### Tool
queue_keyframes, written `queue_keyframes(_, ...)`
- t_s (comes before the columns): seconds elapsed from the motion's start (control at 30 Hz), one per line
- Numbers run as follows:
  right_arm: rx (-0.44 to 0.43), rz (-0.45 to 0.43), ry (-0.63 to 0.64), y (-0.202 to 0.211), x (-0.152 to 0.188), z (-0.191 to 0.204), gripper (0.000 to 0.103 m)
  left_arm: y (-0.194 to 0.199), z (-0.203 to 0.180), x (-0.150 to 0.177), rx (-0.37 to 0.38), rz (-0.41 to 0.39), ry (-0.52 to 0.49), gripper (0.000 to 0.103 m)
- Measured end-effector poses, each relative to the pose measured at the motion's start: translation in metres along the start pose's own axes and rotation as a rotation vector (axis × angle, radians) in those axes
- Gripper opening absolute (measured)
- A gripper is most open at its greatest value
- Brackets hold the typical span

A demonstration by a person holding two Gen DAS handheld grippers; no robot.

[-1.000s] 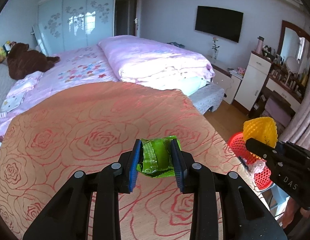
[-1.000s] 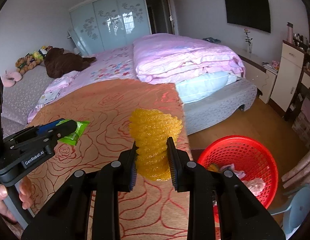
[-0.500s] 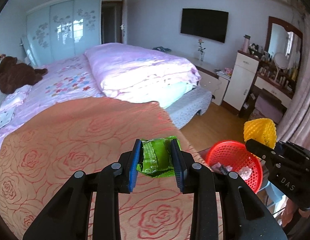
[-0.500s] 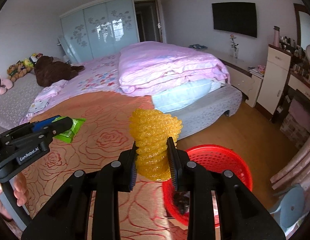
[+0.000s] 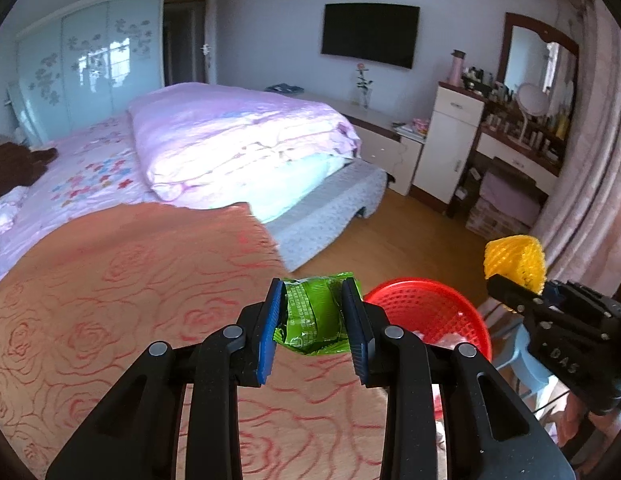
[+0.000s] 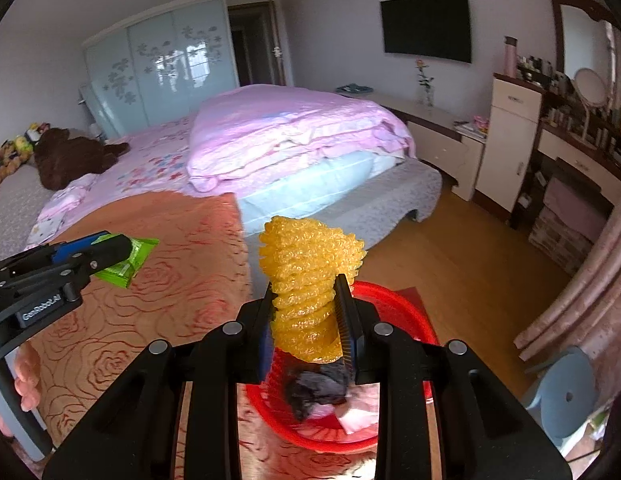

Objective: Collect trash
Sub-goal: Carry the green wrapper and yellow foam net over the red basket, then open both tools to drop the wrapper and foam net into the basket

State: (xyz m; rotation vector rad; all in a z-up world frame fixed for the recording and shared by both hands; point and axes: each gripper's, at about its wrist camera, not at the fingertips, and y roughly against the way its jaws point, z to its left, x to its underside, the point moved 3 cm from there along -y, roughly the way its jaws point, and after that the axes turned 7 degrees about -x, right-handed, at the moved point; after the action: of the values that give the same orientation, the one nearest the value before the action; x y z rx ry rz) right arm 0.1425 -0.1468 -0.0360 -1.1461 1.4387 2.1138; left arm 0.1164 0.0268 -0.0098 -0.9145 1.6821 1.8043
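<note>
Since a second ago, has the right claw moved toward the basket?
Yes. The right claw with the yellow foam now sits over the red basket; earlier the basket lay off to its right.

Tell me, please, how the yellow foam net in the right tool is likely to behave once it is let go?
The foam net looks soft: it narrows where the right tool pinches it, so it should spring back. Its open mesh suggests it is very light and may drift rather than drop straight. It hangs over the red basket, so it will probably land inside.
</note>
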Motion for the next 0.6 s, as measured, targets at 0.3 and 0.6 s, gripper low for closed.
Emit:
queue_keyframes(0.3,0.028,0.044,-0.066,-0.012,0.014,-0.028,0.027,-0.023,-0.04,0.005,0.065,0.046,-0.026,0.029)
queue_keyframes(0.6,0.027,0.111,-0.12,-0.036,0.026,-0.051,0.027,-0.057,-0.073,0.015,0.137,0.134,-0.054,0.029)
